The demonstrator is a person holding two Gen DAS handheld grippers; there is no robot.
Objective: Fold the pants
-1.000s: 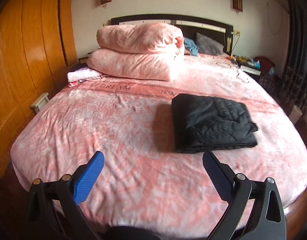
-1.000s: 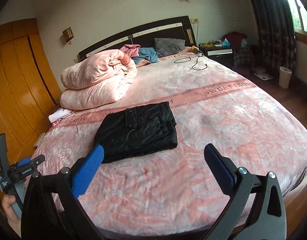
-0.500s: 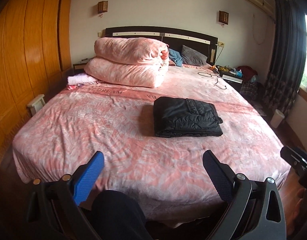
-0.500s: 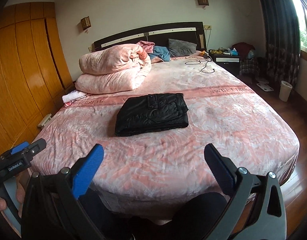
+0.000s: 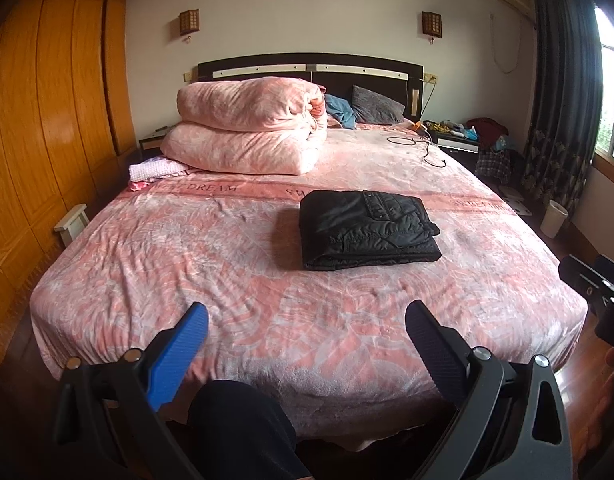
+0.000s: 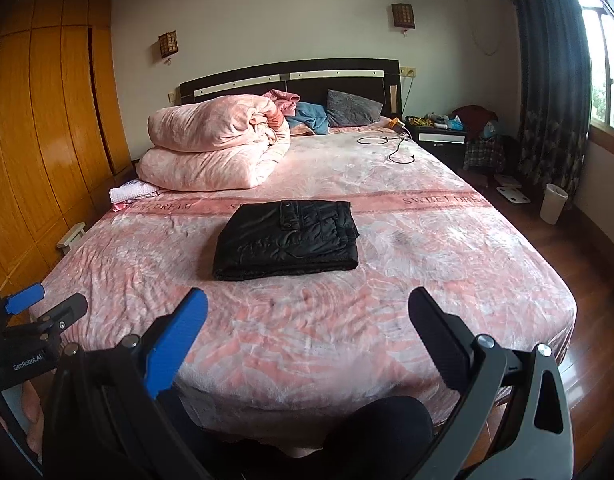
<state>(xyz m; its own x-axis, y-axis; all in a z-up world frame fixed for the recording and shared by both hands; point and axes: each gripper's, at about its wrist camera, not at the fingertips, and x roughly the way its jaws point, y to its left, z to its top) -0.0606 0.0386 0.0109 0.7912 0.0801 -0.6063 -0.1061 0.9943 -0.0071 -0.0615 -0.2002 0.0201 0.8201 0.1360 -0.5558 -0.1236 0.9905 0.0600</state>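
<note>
- Nearest the left wrist camera, the left gripper has its jaws spread wide with nothing between them; it hangs at the foot of the bed, with a dark-clad knee below it.
- The right gripper likewise has its jaws spread wide and empty, held off the foot of the bed.
- In the right wrist view the left gripper also shows at the far left edge, beside the bed's corner.
- The bed carries a pink patterned cover with a darker band of lettering across it.
- The pants, black and quilted, lie folded into a flat rectangle on the middle of the bed, just this side of the lettered band and well apart from both grippers; the same bundle sits centrally in the right view.
- Farther back, on the left, a folded pink quilt is stacked high, with a small pink towel just beside it.
- A grey pillow leans on the dark headboard.
- A black cable trails on the cover near the nightstand.
</note>
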